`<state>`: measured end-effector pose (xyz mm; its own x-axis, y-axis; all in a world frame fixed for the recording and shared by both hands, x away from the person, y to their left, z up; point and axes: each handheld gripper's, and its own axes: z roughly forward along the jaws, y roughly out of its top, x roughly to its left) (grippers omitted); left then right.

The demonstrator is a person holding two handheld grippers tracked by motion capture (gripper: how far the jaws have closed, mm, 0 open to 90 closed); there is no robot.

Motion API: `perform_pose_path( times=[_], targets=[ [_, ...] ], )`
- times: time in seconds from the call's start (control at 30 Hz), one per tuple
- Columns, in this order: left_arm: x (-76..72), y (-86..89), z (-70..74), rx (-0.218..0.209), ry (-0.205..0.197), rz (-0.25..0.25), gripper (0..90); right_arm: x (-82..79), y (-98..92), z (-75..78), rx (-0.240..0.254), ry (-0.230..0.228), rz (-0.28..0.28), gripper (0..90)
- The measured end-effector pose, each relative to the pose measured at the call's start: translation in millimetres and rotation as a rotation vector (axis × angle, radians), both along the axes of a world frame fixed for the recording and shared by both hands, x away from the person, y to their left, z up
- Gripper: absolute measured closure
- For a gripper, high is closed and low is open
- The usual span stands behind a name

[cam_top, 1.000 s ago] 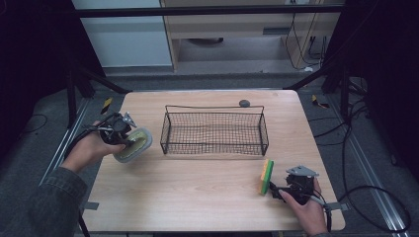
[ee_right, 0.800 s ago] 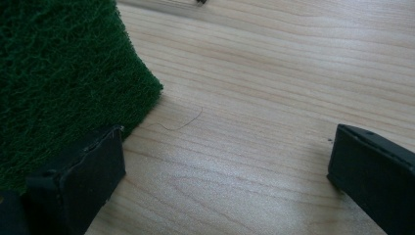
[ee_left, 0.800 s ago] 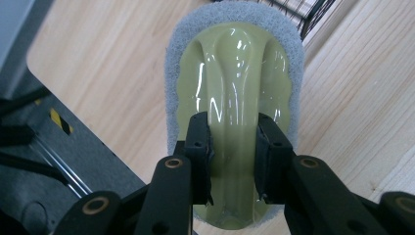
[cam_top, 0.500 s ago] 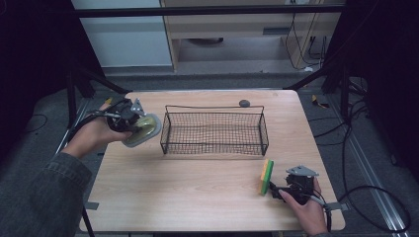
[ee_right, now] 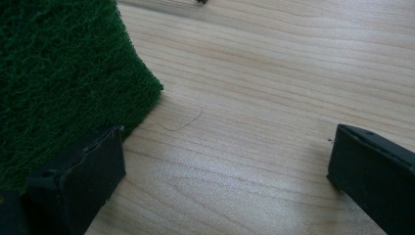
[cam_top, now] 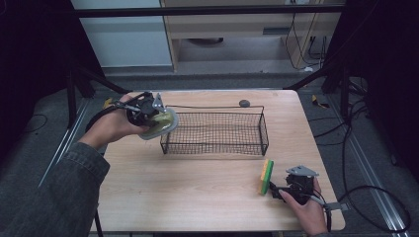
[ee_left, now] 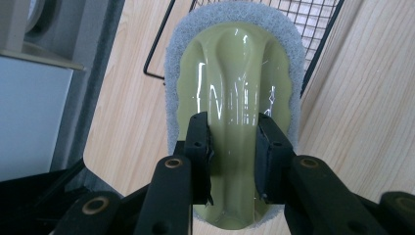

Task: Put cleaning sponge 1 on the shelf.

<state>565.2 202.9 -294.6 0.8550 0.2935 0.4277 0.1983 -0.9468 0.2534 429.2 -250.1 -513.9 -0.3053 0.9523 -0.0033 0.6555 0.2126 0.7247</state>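
Dark floor and cables ring the pale wooden table (cam_top: 197,192), with a cabinet behind it. We hold the left gripper (ee_left: 232,142) clamped on a scrubber (ee_left: 235,88): its two black fingers (ee_left: 198,147) pinch the raised ridge of the glossy olive handle, one on each side, and the grey pad spreads out past and around the fingertips. Beyond the tips lies the black wire basket (cam_top: 215,131), its near corner just under the far end of the scrubber. A second ago we had this scrubber low over the table, well short of the basket; half a second ago it was closer; now, in the high view, the left gripper (cam_top: 146,111) carries the scrubber (cam_top: 160,123) tilted right at the basket's left rim. We judge that we are about to drop it in, though it is not yet over the mesh floor. Our right gripper (cam_top: 276,190) has not moved: it rests on the table with its fingers (ee_right: 78,176) spread wide apart, holding nothing. A sponge (cam_top: 267,176), yellow with a green face, stands on edge against the outer side of one finger, not between them; the green scouring side (ee_right: 58,83) looms over that finger. A small dark object (cam_top: 244,103) sits past the basket.
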Motion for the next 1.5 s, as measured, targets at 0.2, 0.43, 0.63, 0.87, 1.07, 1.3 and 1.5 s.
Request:
perform_pose_path(
  times=[0.2,0.43,0.63,0.87,1.07,1.3,1.5],
  targets=[
    [-0.6,-11.3,1.5,0.012,-0.012,-0.027,70.8,0.0,0.0,0.0,0.000,0.000,0.000,0.5],
    [0.1,-22.8,2.1,0.031,-0.027,-0.053,70.8,0.1,0.0,0.0,-0.001,0.000,0.001,0.5],
    [1.8,-34.1,3.5,0.038,-0.040,-0.075,70.8,0.2,-0.1,0.0,-0.003,0.000,0.003,0.5],
    [4.7,-48.3,2.5,0.034,-0.042,-0.108,70.8,0.2,-0.1,0.0,-0.002,0.000,0.003,0.5],
    [7.9,-57.7,-1.8,0.036,-0.043,-0.124,70.8,0.3,-0.1,0.0,-0.002,0.000,0.003,0.5],
    [15.4,-69.9,-6.0,0.049,-0.039,-0.147,70.8,0.4,0.0,0.0,-0.003,0.000,0.004,0.5],
    [19.8,-78.0,-15.3,0.072,-0.023,-0.160,70.8,0.6,0.1,0.0,-0.003,-0.001,0.004,0.5]
  ],
)
